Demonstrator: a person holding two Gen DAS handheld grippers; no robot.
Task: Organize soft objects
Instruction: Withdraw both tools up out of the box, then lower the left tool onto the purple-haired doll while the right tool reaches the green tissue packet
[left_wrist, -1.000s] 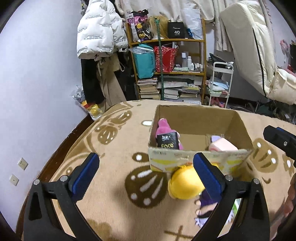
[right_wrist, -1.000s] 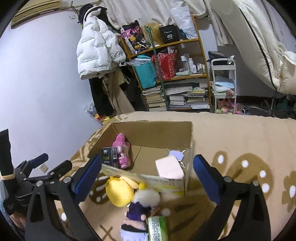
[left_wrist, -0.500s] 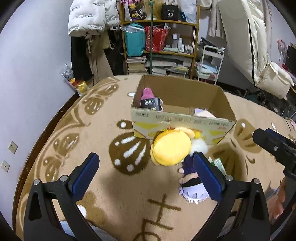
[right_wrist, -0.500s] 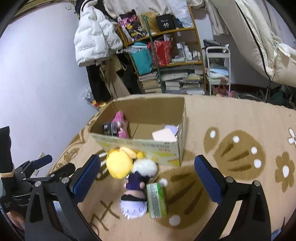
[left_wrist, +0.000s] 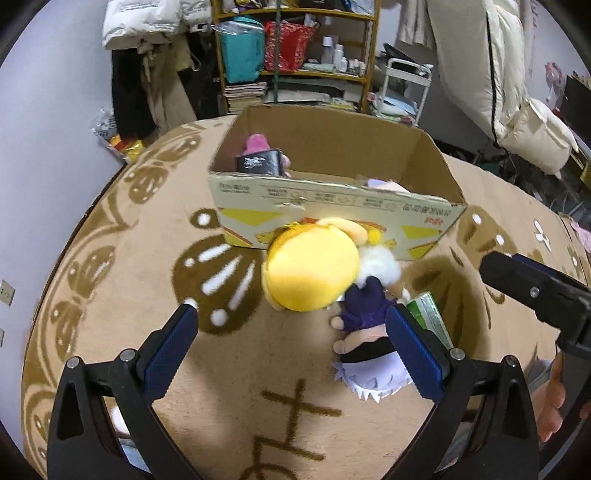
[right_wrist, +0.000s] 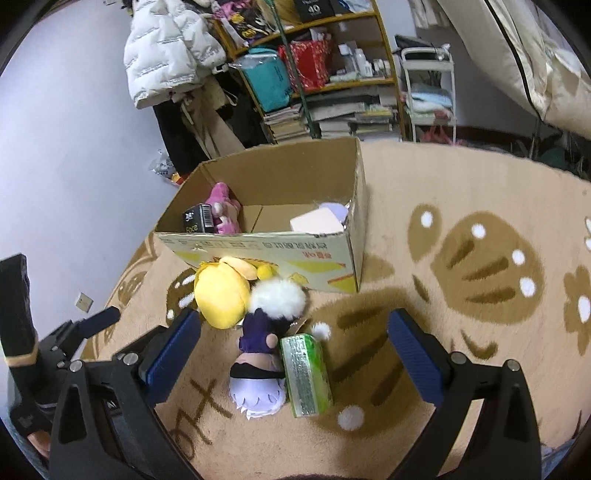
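Left wrist view: left tool (left_wrist: 291, 339) hanging over the rug (left_wrist: 122, 258), blue pads wide apart, nothing between them. Right below, a yellow plush (left_wrist: 310, 269) lying on the rug, pressed up against the front wall of the cardboard box (left_wrist: 332, 203). Touching it, a white fluffy bit (left_wrist: 380, 264) and a purple doll (left_wrist: 365, 332) with pale lilac hair, stretched out toward the camera. Green tissue pack (left_wrist: 428, 317) just beside the doll, partly hidden behind the right pad. Already in the box: a pink plush (left_wrist: 258, 142), a black pack (left_wrist: 260, 162), something pale pink in the far corner. Right tool poking in from the right edge.

Right wrist view: right tool (right_wrist: 293, 354) also spread wide open, empty, hovering above the doll and the green pack. Same pile in front of the box, pack lying flat and touching the doll's side. Left tool visible at the far left, low down.

Looks like the reach-in stage, no grab yet. Guessing the yellow plush goes first: drop straight down, straddle its round body, squeeze, lift clear of the box wall, release inside. Soft and squishy, so needs a deep bite or could slip out.
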